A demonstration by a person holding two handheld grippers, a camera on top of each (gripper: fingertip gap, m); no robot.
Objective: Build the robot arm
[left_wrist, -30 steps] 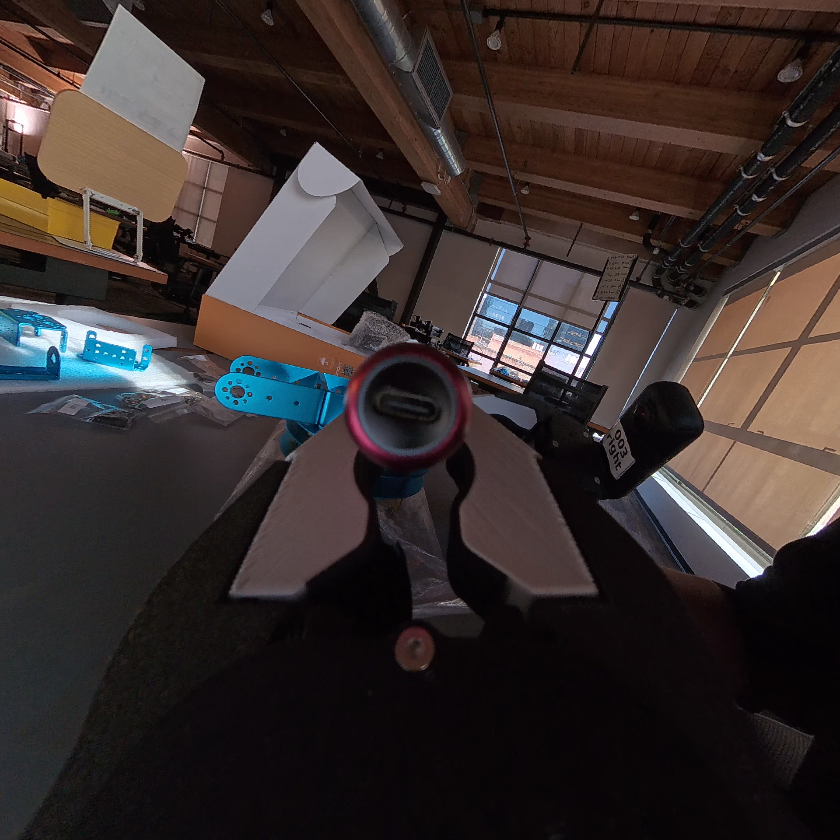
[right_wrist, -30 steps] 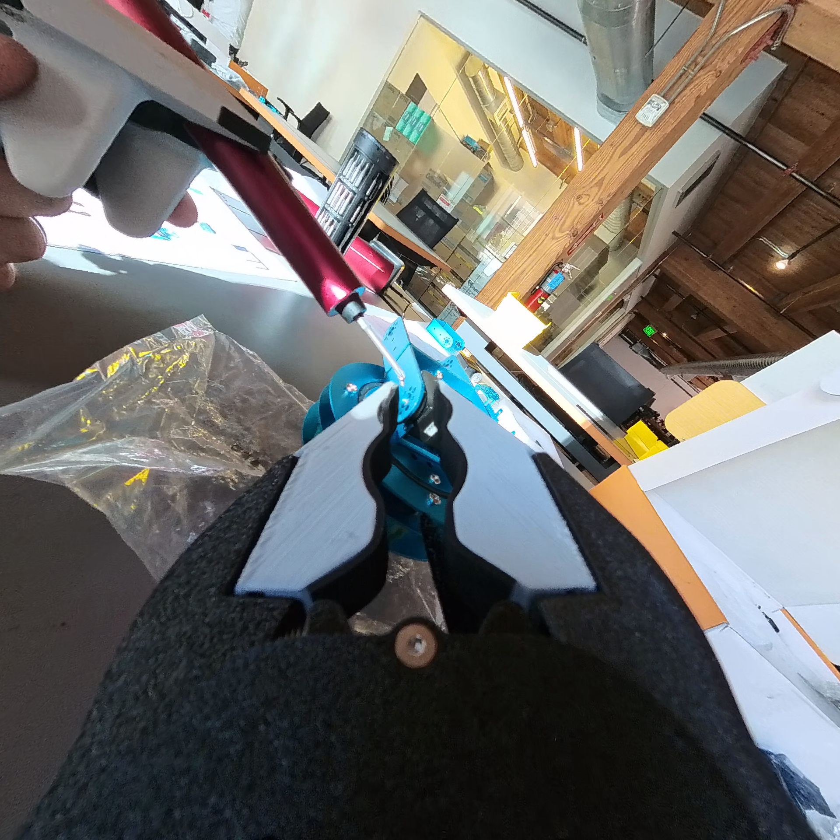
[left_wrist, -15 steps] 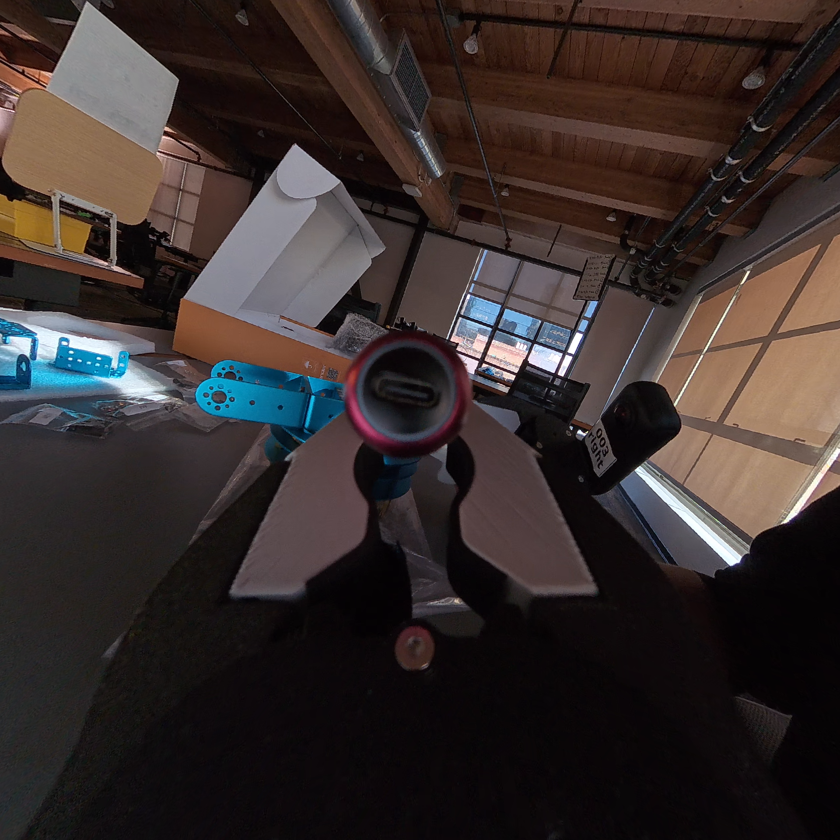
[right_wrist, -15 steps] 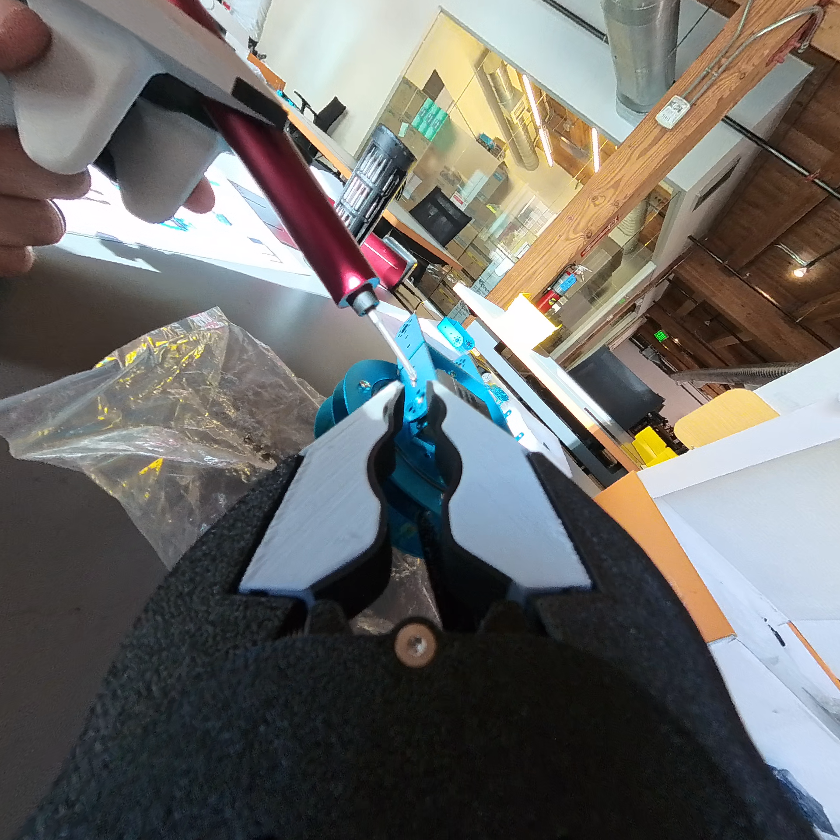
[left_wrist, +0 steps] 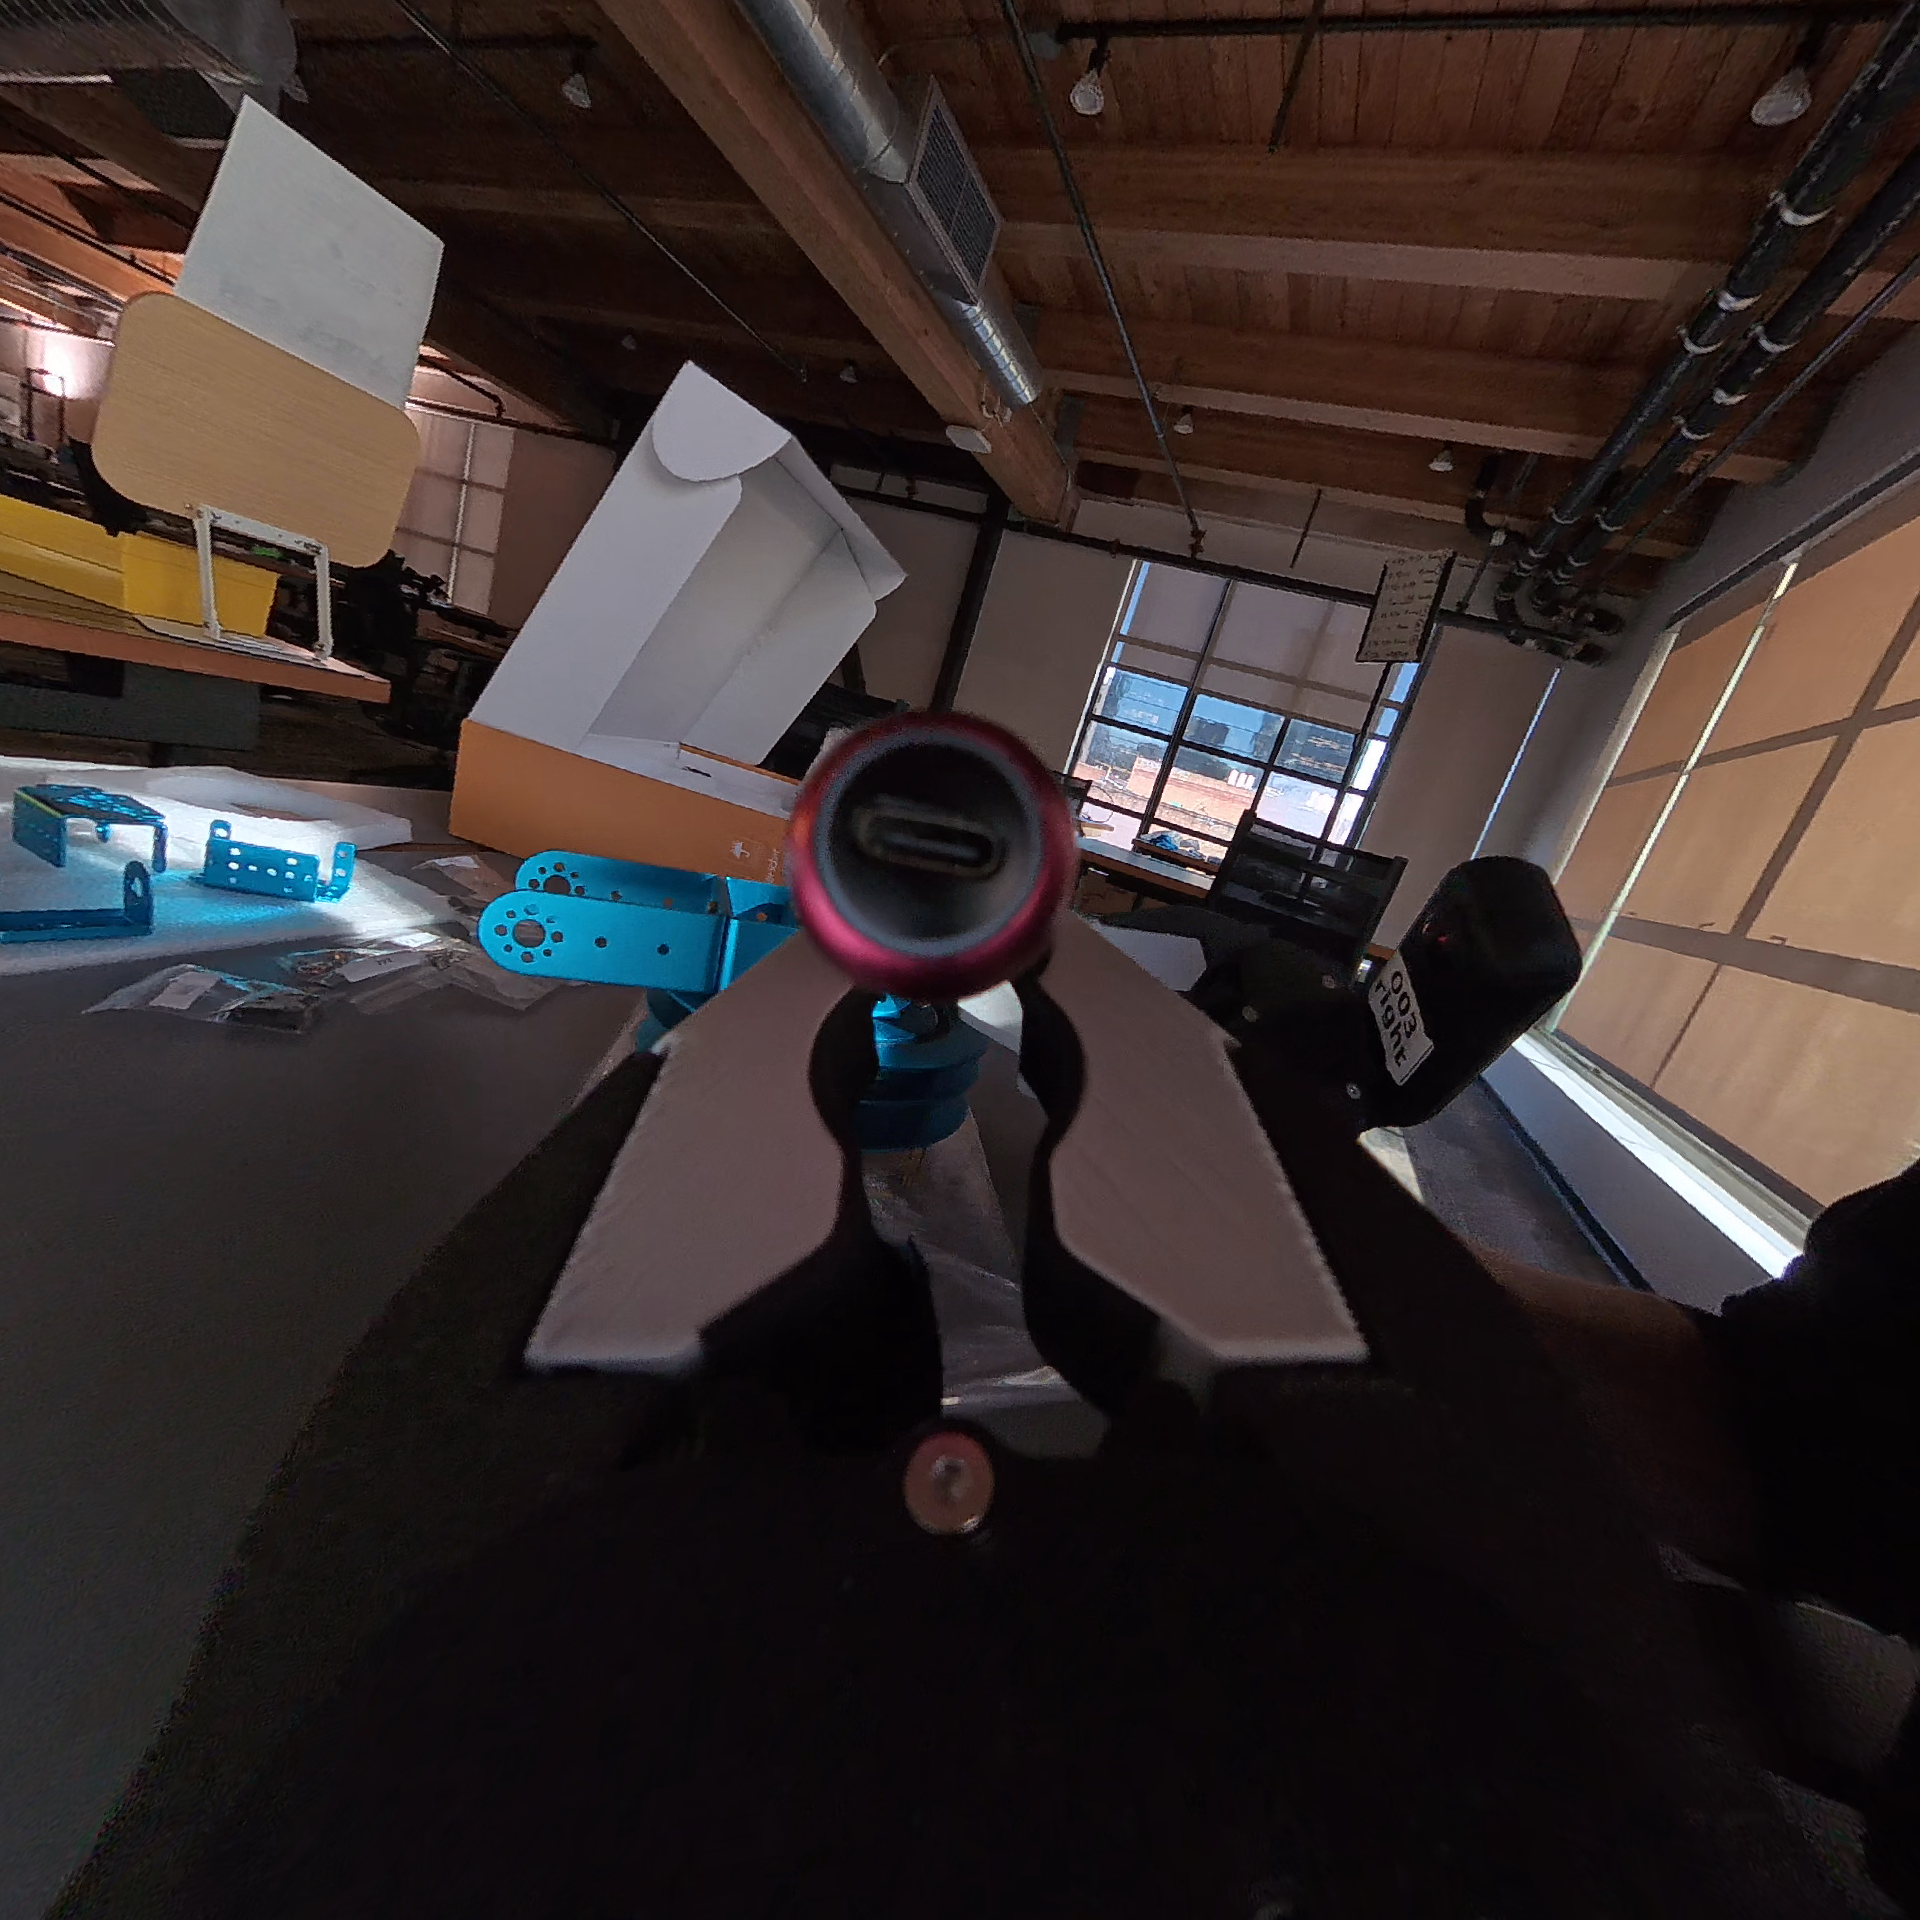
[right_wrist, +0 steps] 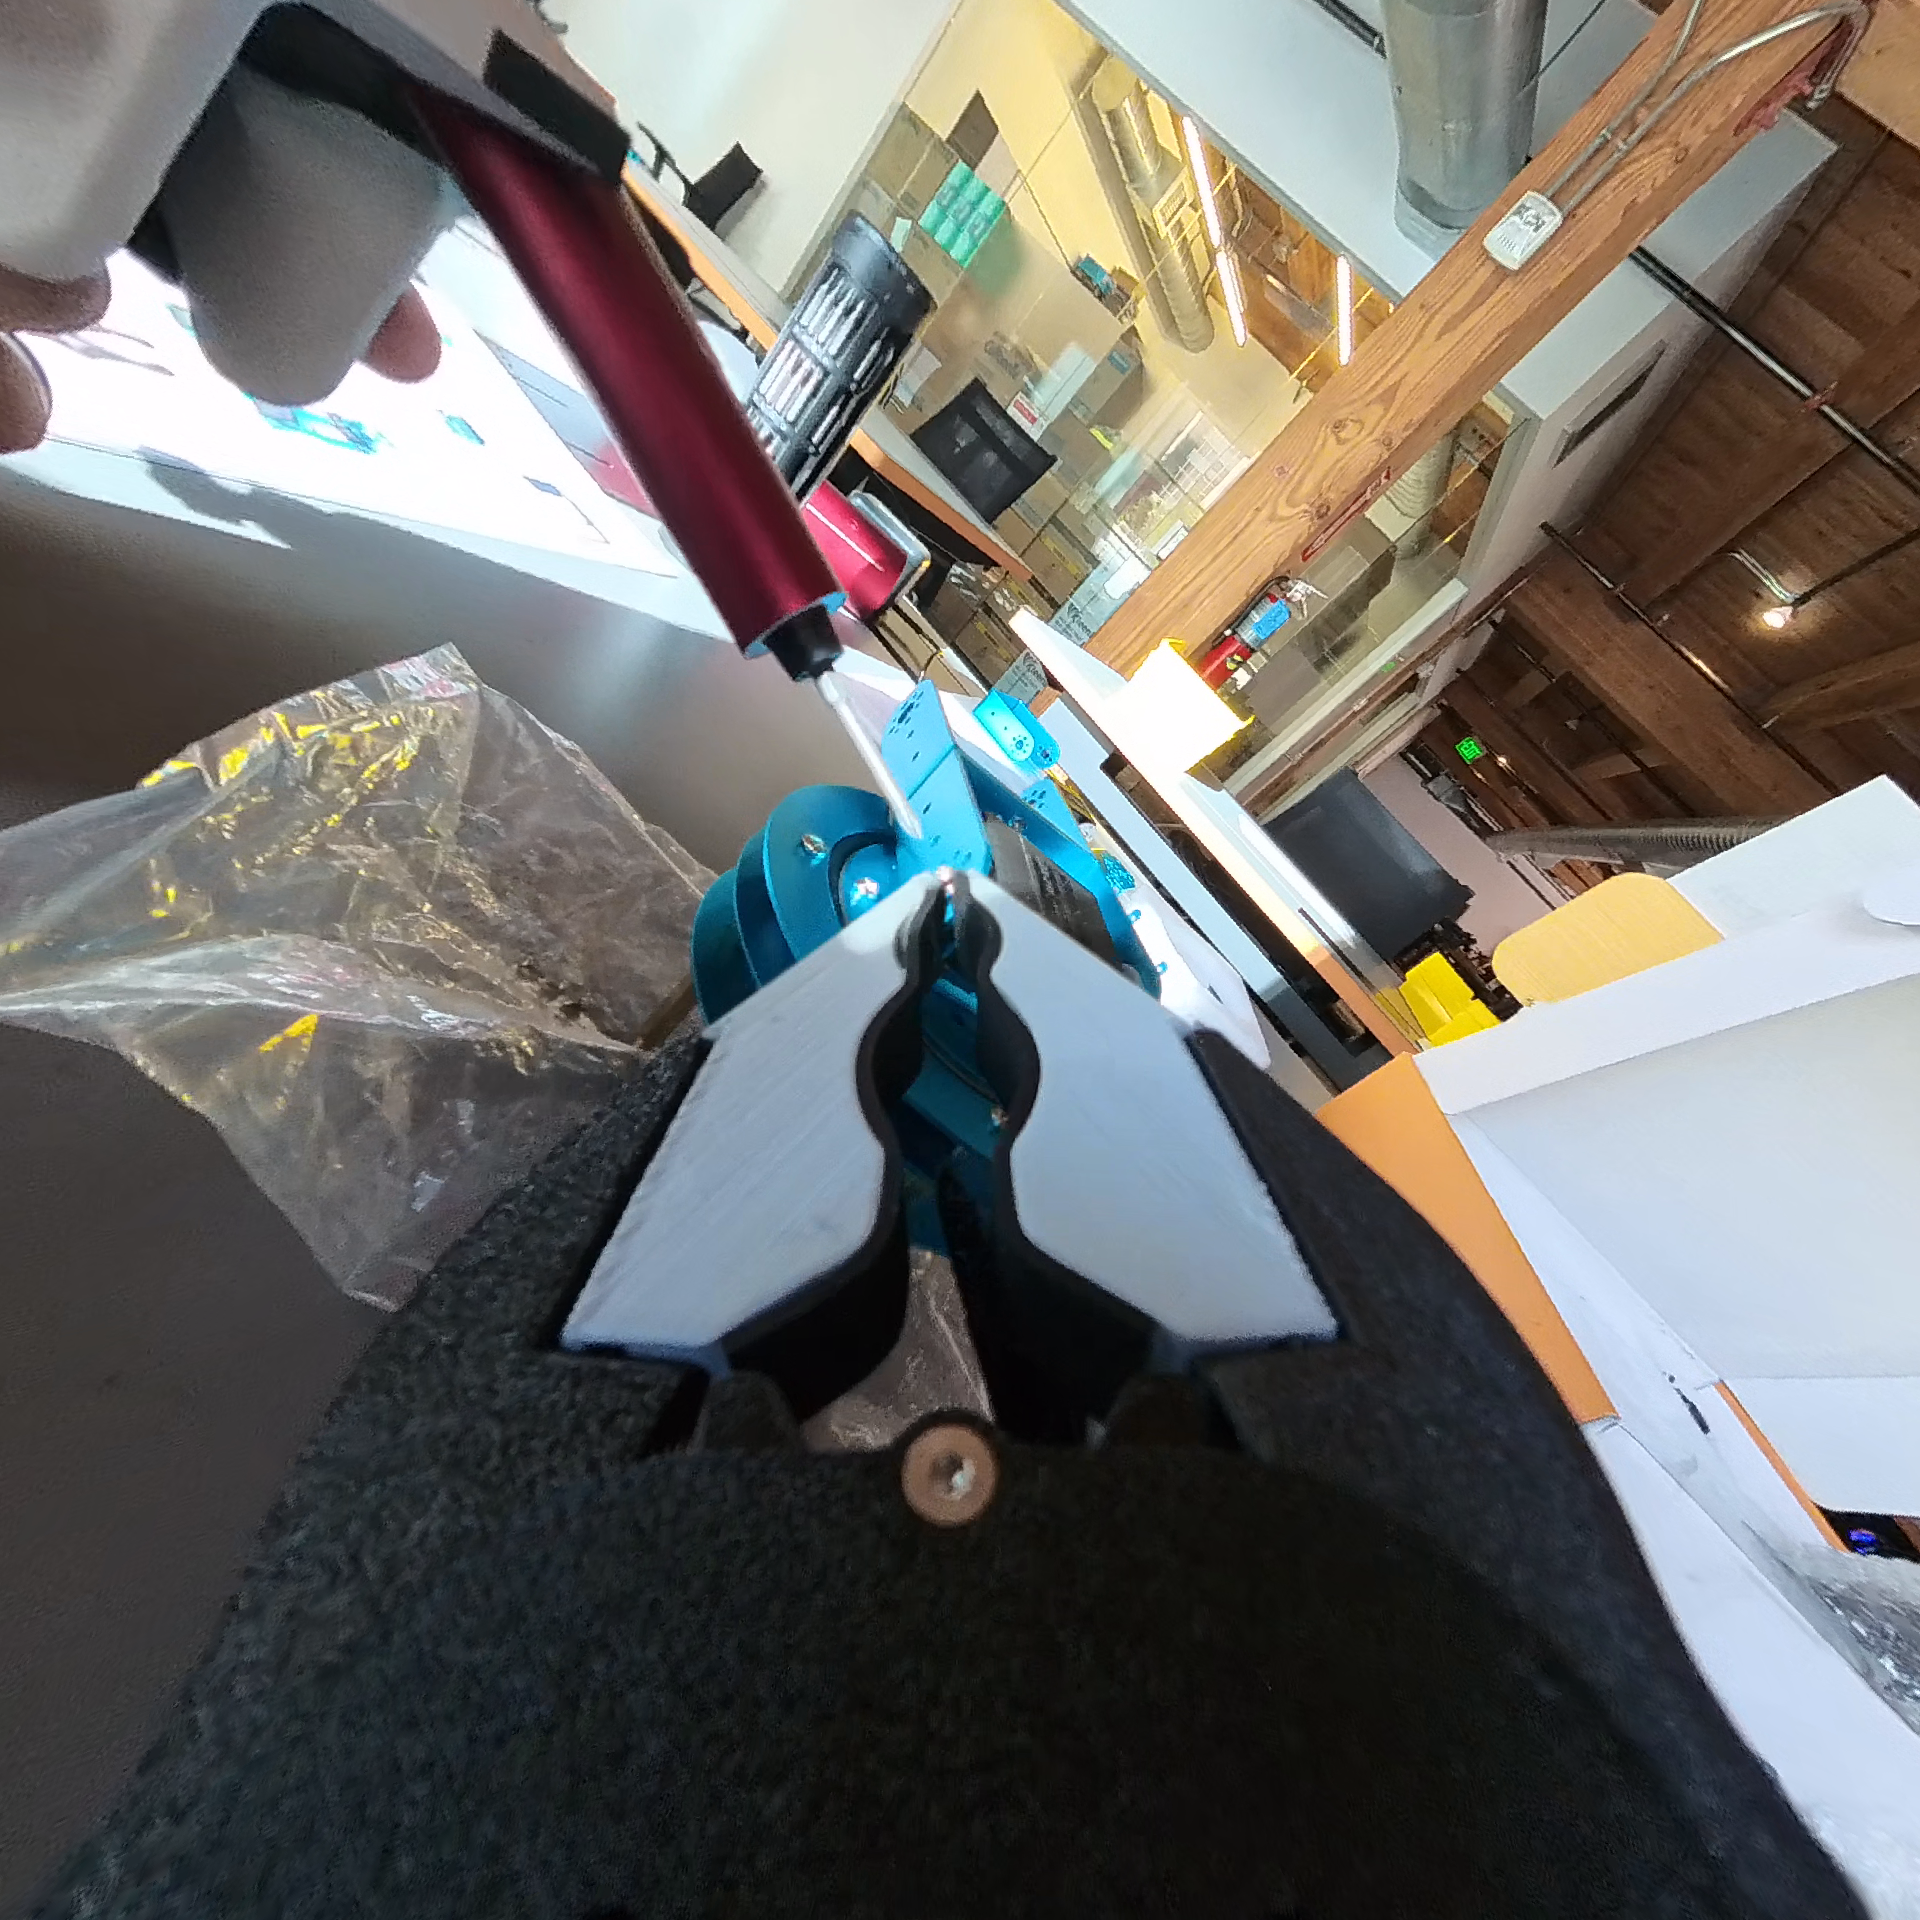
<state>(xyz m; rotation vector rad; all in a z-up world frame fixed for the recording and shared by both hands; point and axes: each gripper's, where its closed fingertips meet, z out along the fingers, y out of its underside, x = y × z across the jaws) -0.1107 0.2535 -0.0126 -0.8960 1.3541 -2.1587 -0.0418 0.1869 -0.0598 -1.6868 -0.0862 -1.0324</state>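
My left gripper [left_wrist: 940, 966] is shut on a red electric screwdriver [left_wrist: 930, 847], seen end-on with its charging port facing the camera. In the right wrist view the screwdriver [right_wrist: 644, 353] slants down, and its bit touches a blue metal bracket assembly [right_wrist: 800, 894] standing on the dark table. The assembly also shows in the left wrist view [left_wrist: 623, 935]. My right gripper [right_wrist: 951, 904] is shut right in front of the assembly, with a thin shiny metal piece pinched at its tips. Its black body [left_wrist: 1351, 1018] shows to the right of the assembly.
A crumpled clear plastic bag [right_wrist: 312, 883] lies left of the assembly. An open orange-and-white box [left_wrist: 675, 665] stands behind it. Loose blue brackets [left_wrist: 270, 868] lie on white foam, with small parts bags [left_wrist: 208, 992] nearby. A black bit holder [right_wrist: 842, 353] stands farther off. Spacing between my two grippers at the tips: around 11 cm.
My right gripper's jaws have closed from a wider hold around the blue bracket to nearly touching tips. The screwdriver has tilted steeper, with its bit still at the bracket.
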